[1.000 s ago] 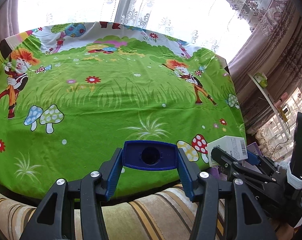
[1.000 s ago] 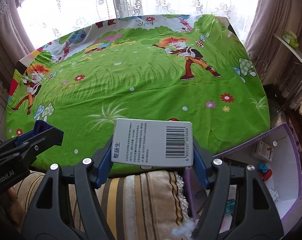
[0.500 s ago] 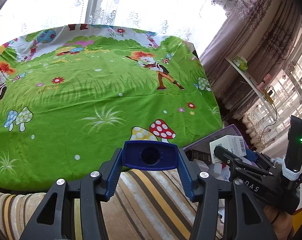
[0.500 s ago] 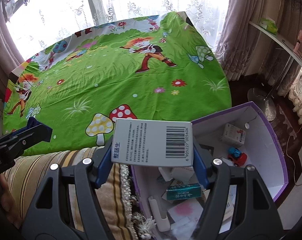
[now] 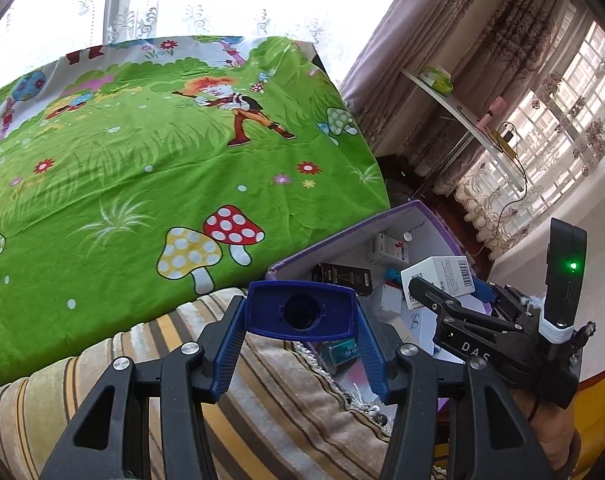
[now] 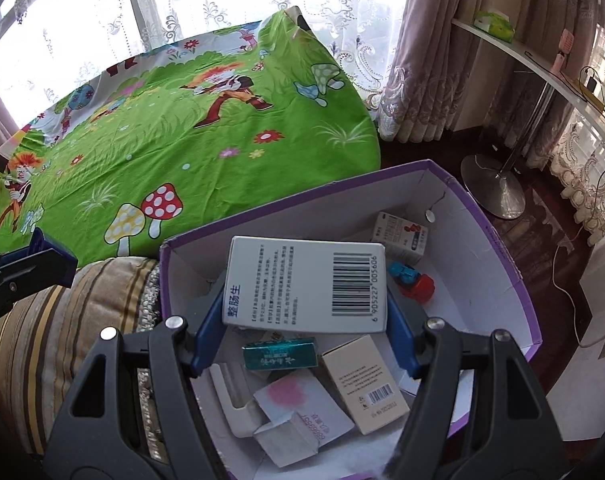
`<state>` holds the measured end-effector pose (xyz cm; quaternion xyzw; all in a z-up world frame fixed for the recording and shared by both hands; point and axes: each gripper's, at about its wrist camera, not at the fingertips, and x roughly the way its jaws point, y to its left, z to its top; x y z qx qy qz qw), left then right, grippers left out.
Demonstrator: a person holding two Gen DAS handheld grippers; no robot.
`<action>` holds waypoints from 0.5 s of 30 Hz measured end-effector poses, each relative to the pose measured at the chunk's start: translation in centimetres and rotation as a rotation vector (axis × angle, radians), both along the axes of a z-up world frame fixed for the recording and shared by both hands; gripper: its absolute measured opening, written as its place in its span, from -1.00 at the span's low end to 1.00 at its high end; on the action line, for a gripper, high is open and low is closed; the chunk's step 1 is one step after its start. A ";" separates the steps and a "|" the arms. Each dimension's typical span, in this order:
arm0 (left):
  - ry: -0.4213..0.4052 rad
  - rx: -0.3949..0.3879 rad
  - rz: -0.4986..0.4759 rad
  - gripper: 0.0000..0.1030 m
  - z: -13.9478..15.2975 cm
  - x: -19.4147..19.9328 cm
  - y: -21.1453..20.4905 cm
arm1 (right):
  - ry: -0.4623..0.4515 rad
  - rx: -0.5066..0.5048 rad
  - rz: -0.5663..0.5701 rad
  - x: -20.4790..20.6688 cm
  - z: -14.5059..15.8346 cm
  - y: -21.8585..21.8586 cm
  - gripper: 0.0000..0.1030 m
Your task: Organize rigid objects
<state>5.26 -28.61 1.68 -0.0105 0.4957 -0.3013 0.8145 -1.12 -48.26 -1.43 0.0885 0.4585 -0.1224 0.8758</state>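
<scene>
My left gripper (image 5: 301, 312) is shut on a blue plastic piece (image 5: 262, 312) with a round hole in it, held over a striped cushion (image 5: 270, 396) beside the purple box (image 5: 342, 236). My right gripper (image 6: 305, 286) is shut on a white medicine box (image 6: 286, 284) with a barcode, and hangs over the open purple box (image 6: 498, 240). In the left wrist view the right gripper (image 5: 442, 286) and its white box (image 5: 442, 272) show at the right, above the box's contents. A hand (image 5: 550, 436) holds that gripper.
The purple box holds several small cartons, a teal pack (image 6: 280, 353), a red and blue toy car (image 6: 414, 282) and a white plastic part (image 6: 232, 400). A green cartoon sheet (image 6: 182, 132) covers the bed behind. Curtains, a shelf (image 6: 534, 64) and a stand base (image 6: 492, 184) lie right.
Both grippers have swung right, from over the green sheet to the purple box. The right gripper's white box now hangs above the box's inside. Both grips are unchanged.
</scene>
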 end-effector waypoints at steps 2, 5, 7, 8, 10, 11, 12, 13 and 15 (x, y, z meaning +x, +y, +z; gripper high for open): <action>0.004 0.009 -0.021 0.04 -0.2 -0.4 -0.9 | 0.008 -0.005 -0.009 -0.4 -0.3 -0.6 0.41; 0.010 0.015 -0.042 0.04 -0.3 -0.7 -1.9 | 0.018 -0.002 -0.019 -0.8 -0.7 -1.4 0.41; 0.012 0.019 -0.053 0.04 -0.4 -0.9 -2.4 | 0.020 -0.001 -0.026 -1.0 -0.9 -1.8 0.41; 0.013 0.021 -0.057 0.04 -0.5 -1.0 -2.7 | 0.021 -0.002 -0.028 -1.1 -0.9 -1.9 0.41; 0.017 0.023 -0.065 0.04 -0.5 -1.1 -3.0 | 0.020 -0.006 -0.031 -1.2 -0.8 -2.1 0.41; 0.019 0.022 -0.067 0.04 -0.6 -1.1 -3.1 | 0.019 -0.010 -0.033 -1.3 -0.8 -2.1 0.41; 0.022 0.022 -0.069 0.04 -0.6 -1.1 -3.2 | 0.018 -0.015 -0.033 -1.3 -0.7 -2.1 0.41; 0.023 0.023 -0.071 0.04 -0.7 -1.2 -3.3 | 0.017 -0.019 -0.033 -1.3 -0.6 -2.1 0.41; 0.025 0.022 -0.076 0.04 -0.7 -1.2 -3.5 | 0.015 -0.024 -0.031 -1.3 -0.5 -2.0 0.42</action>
